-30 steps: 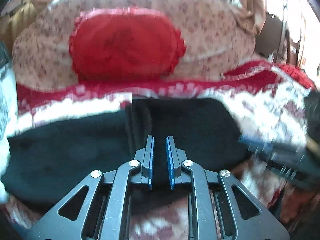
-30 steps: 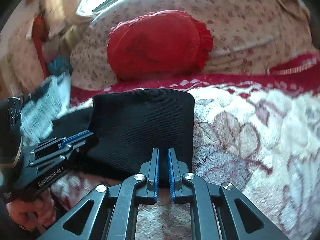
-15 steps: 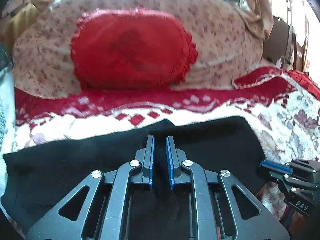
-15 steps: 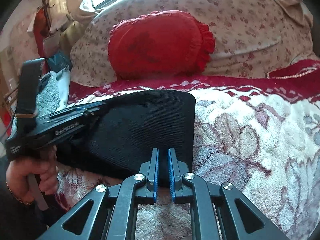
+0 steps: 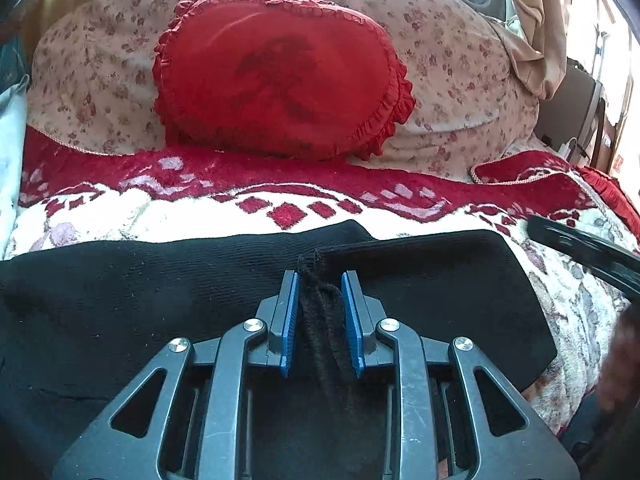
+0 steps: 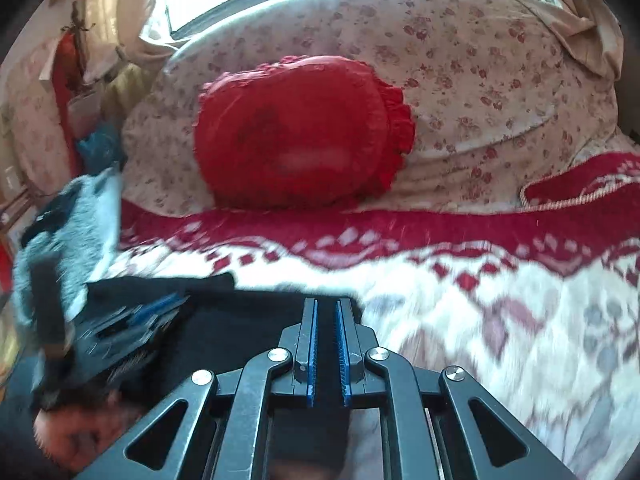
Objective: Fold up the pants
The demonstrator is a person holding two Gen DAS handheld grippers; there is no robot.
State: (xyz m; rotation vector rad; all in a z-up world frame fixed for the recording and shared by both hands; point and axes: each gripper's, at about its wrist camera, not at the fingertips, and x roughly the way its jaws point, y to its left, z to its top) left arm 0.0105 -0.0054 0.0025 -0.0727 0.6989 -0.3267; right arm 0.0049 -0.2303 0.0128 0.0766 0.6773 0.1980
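Now left gripper (image 5: 320, 316) parted over black pants (image 5: 120, 304); right gripper (image 6: 326, 344) clamping them.

Red cushion (image 5: 280, 76) leans on floral bedding (image 5: 460, 80).

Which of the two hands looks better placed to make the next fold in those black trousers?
Probably the right. The right gripper is shut on the black knit pants at their edge, while the left gripper has its jaws open around a bunched ridge.
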